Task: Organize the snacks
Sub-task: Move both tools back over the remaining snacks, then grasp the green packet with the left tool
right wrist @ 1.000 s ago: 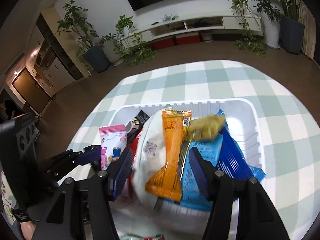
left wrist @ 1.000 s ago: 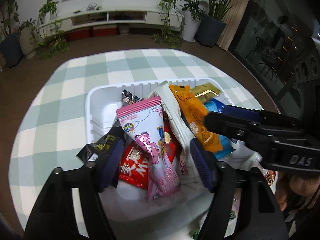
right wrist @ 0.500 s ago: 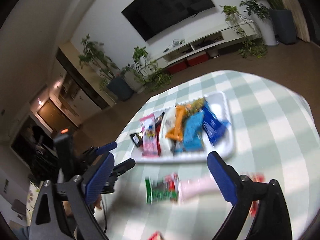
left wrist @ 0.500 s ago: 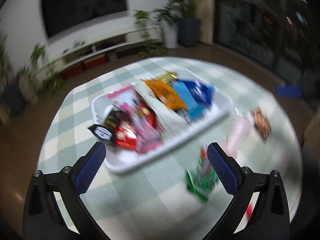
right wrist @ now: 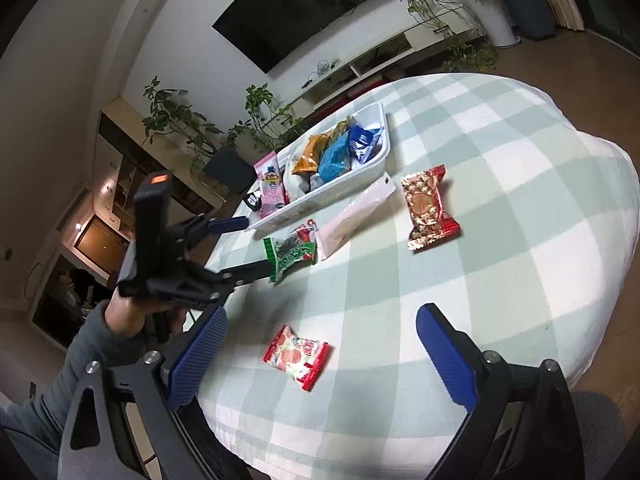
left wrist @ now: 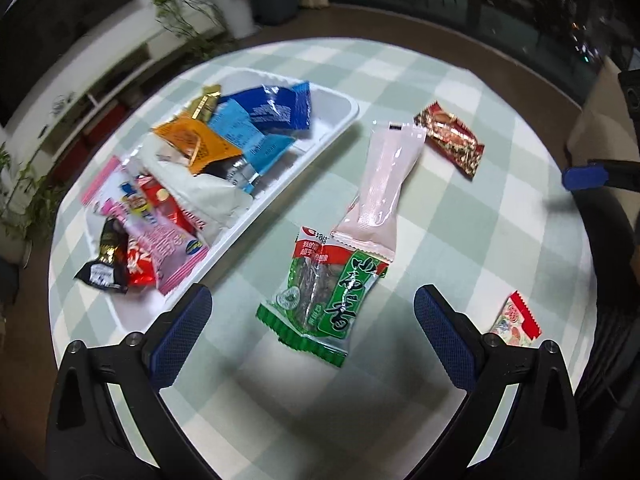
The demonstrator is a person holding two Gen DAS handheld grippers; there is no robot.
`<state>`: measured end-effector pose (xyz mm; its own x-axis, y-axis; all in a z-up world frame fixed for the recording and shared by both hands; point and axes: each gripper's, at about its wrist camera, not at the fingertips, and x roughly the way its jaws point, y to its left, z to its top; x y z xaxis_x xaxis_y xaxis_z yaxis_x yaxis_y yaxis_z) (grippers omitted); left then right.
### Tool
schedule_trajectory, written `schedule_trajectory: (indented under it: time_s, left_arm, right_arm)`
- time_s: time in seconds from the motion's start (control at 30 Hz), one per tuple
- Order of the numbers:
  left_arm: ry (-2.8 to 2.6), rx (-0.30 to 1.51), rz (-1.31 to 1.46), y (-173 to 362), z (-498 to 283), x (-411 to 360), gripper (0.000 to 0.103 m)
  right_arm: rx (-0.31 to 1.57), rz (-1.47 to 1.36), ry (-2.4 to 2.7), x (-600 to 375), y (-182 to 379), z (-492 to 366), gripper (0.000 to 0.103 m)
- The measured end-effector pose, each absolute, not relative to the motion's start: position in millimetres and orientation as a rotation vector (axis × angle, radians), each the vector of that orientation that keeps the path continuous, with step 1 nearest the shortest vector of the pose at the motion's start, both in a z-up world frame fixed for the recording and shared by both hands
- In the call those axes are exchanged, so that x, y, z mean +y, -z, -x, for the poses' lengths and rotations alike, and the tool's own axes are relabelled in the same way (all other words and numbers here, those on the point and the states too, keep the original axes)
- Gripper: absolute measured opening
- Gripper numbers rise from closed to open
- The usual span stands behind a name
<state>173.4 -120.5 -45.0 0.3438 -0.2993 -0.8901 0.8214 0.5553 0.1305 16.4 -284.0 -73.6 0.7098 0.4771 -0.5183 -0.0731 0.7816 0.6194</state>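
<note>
A white tray (left wrist: 340,130) holds several snack packs, among them orange, blue, pink and red ones; it also shows in the right wrist view (right wrist: 382,156). On the checked cloth lie a green seaweed pack (left wrist: 324,298), a long pale pink pack (left wrist: 382,184), a red-gold pack (left wrist: 450,138) and a small red-white pack (left wrist: 516,320). My left gripper (left wrist: 312,336) is open and empty, just above the green pack. My right gripper (right wrist: 320,350) is open and empty over the small red-white pack (right wrist: 296,356). The green pack (right wrist: 290,254) lies between the left gripper's fingers.
The round table's cloth (right wrist: 520,208) drops off at its right and near edges. A TV (right wrist: 300,8), a low white cabinet and potted plants (right wrist: 476,12) stand far behind. The person's left hand and sleeve (right wrist: 120,320) are at the table's left side.
Both grippers have pulled back from the tray and opened wide. The loose packs on the cloth have come into view.
</note>
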Motion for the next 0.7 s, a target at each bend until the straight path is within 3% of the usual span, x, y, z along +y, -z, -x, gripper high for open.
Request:
schedule_trajectory:
  time_s: [0.23,0.3,0.37,0.43,0.7]
  left_arm:
    - [0.87,1.047,-0.767,64.2,-193.2,-141.0,0.101]
    - [0.876,1.069,-0.767,69.9,-198.8,-144.9,0.095]
    - [0.876,1.104,-0.76,76.8,-204.6,-147.9,0.075]
    - [0.867,1.138,-0.748,83.3,-210.2,-149.8,0.063]
    - [0.851,1.178,-0.679,88.4,-222.3,-142.5,0.058]
  right_arm:
    - [0.714,-0.598,-0.362,-281.3,73.4,-11.3,0.098]
    - [0.721,-0.592,-0.365,-279.5,75.5,-11.5,0.098]
    - [0.727,-0.58,-0.368,-277.4,76.4,-11.8,0.098]
    - [0.73,-0.572,-0.37,-276.3,76.5,-11.3,0.098]
    - [0.749,-0.577,-0.376,-273.1,79.7,-12.1,0.098]
